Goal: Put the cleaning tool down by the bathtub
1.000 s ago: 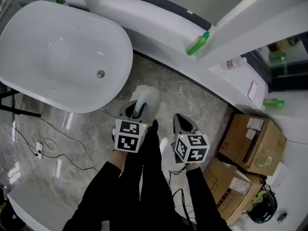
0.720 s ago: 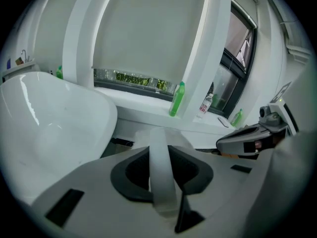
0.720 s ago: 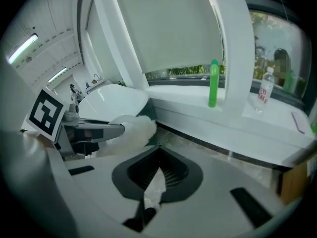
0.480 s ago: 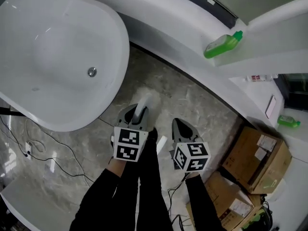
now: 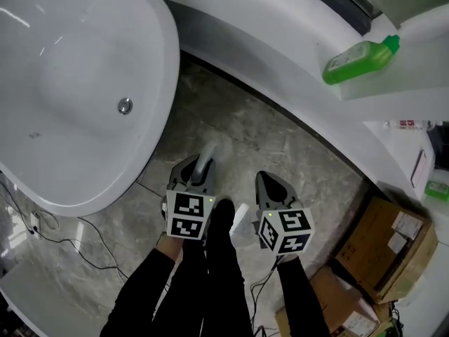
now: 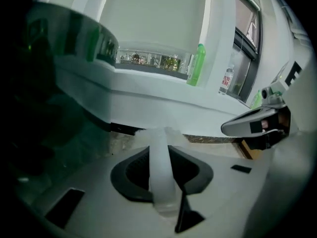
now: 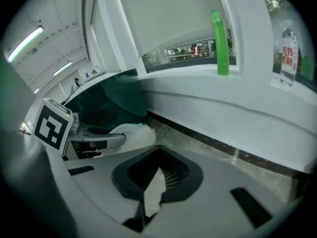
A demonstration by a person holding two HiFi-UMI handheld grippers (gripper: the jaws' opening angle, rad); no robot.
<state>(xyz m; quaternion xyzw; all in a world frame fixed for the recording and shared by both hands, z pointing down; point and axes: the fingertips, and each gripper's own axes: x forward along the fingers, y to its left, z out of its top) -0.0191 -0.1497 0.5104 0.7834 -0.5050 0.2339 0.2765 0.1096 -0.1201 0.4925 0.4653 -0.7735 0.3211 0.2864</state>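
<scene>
The white oval bathtub (image 5: 70, 83) fills the upper left of the head view, standing on grey marble floor. My left gripper (image 5: 197, 173) is shut on the pale handle of the cleaning tool (image 6: 161, 167), a brush. Its fluffy white head (image 6: 158, 133) points ahead over the floor, just right of the tub's rim. The same brush head (image 7: 133, 133) shows at the left in the right gripper view. My right gripper (image 5: 272, 192) hangs beside the left one, jaws shut, with a small white scrap (image 7: 154, 192) pinched between them.
A curved white ledge (image 5: 280, 55) runs behind the tub, with a green bottle (image 5: 358, 60) on the sill above it. A clear bottle with a red label (image 7: 289, 51) stands further right. Cardboard boxes (image 5: 386, 248) stand at the right. Cables (image 5: 42, 223) trail on the floor at the left.
The head view has moved in toward the floor, so the tub and ledge look larger and the green bottle has slid up and right. Both grippers keep their hold, side by side.
</scene>
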